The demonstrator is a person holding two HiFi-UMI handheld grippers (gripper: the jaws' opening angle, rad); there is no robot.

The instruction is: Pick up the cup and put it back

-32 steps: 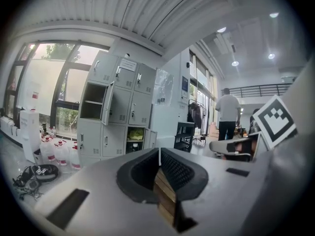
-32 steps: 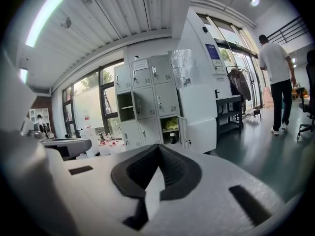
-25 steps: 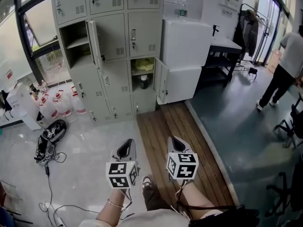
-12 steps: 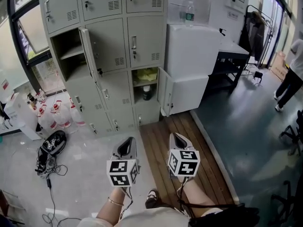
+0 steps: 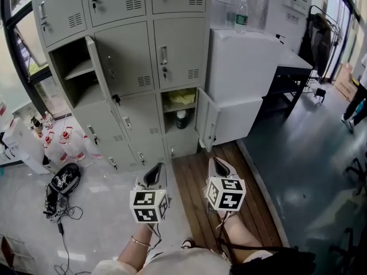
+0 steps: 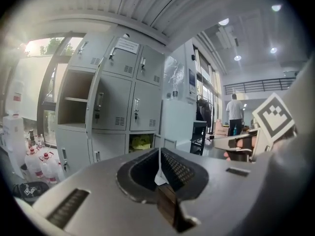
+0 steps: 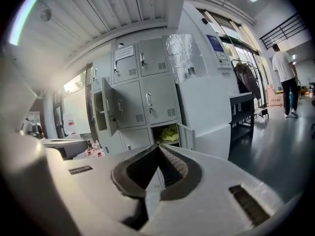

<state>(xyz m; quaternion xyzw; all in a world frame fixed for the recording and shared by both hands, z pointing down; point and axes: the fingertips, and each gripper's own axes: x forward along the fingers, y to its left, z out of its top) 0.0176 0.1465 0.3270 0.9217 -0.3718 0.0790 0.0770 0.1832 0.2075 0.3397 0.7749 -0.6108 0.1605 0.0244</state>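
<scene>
A dark cup [image 5: 181, 119] with a pale lid stands in the open lower locker compartment [image 5: 179, 109], under a shelf with something yellow [image 5: 182, 96] on it. Both grippers are held out level over the floor, well short of the locker. In the head view my left gripper [image 5: 156, 168] is shut and empty, and my right gripper [image 5: 213, 161] beside it is shut and empty too. The left gripper view shows the jaws [image 6: 159, 149] meeting, with the yellow thing [image 6: 141, 142] far ahead. In the right gripper view the shut jaws [image 7: 159, 145] point at the same compartment [image 7: 169, 133].
The grey locker bank [image 5: 127, 56] has a second open door [image 5: 96, 73] at upper left. A white cabinet [image 5: 243, 67] with a bottle [image 5: 241, 13] on top stands to the right. Jugs [image 5: 63, 145] and cables [image 5: 60, 193] lie at left. Wooden decking [image 5: 200, 182] leads to the locker.
Both grippers have been carried forward together toward the lockers, which now look nearer and larger. The jaws have stayed shut.
</scene>
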